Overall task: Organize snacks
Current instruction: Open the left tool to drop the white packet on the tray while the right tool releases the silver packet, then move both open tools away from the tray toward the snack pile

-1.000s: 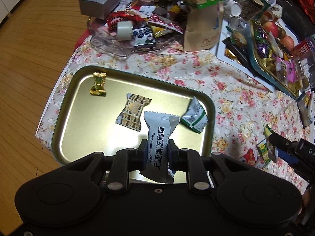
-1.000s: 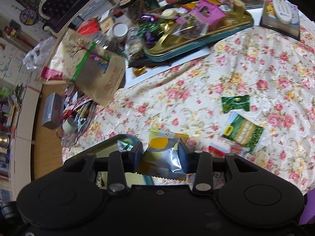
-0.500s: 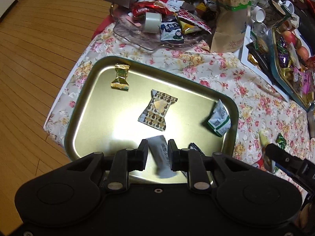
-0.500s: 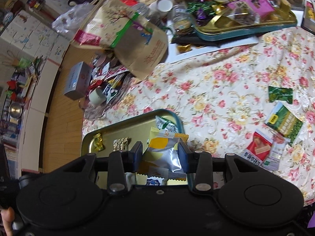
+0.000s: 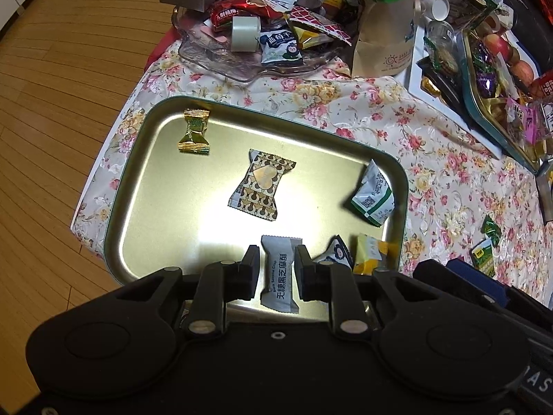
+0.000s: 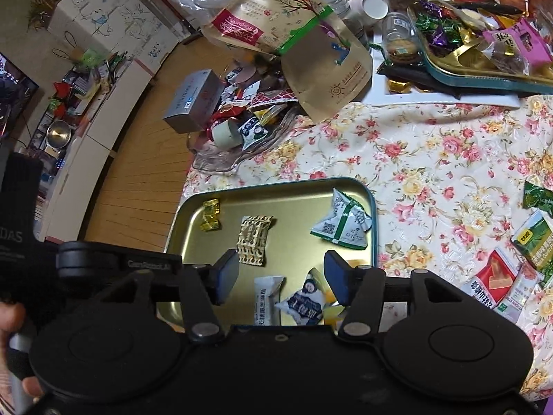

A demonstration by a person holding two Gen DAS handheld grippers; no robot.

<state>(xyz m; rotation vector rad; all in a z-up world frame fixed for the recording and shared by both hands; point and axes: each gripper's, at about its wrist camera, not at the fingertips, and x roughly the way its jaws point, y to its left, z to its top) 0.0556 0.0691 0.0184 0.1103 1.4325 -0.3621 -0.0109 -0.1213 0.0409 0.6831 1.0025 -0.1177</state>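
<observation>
Left wrist view: the gold tray [image 5: 114, 221] fills the middle of the frame. The grey sesame bar [image 5: 280, 273] lies flat on it at the bottom, between the fingers of the left gripper [image 5: 276, 269]. Those jaws are parted and a gap is seen on each side of the bar, so nothing is held. A yellow snack pack [image 5: 368, 254] and a dark blue pack [image 5: 333, 254] lie at the lower right of the tray.

In the right wrist view, the right gripper [image 6: 281, 276] is spread wide above the tray [image 6: 359, 186] and nothing is pinched.

What could go wrong: the open fingers hang low over the packs, so a pack could be knocked over the rim if a gripper is swung sideways. The yellow pack sits right by the rim, so it could be pushed out most easily.

Compared with a second ago, the sesame bar was gripped upright and is now let go. The yellow pack was squeezed in the right gripper over the flowered cloth [image 6: 432, 159]; the jaws have just been opening and the pack is now dropped on the tray.
</observation>
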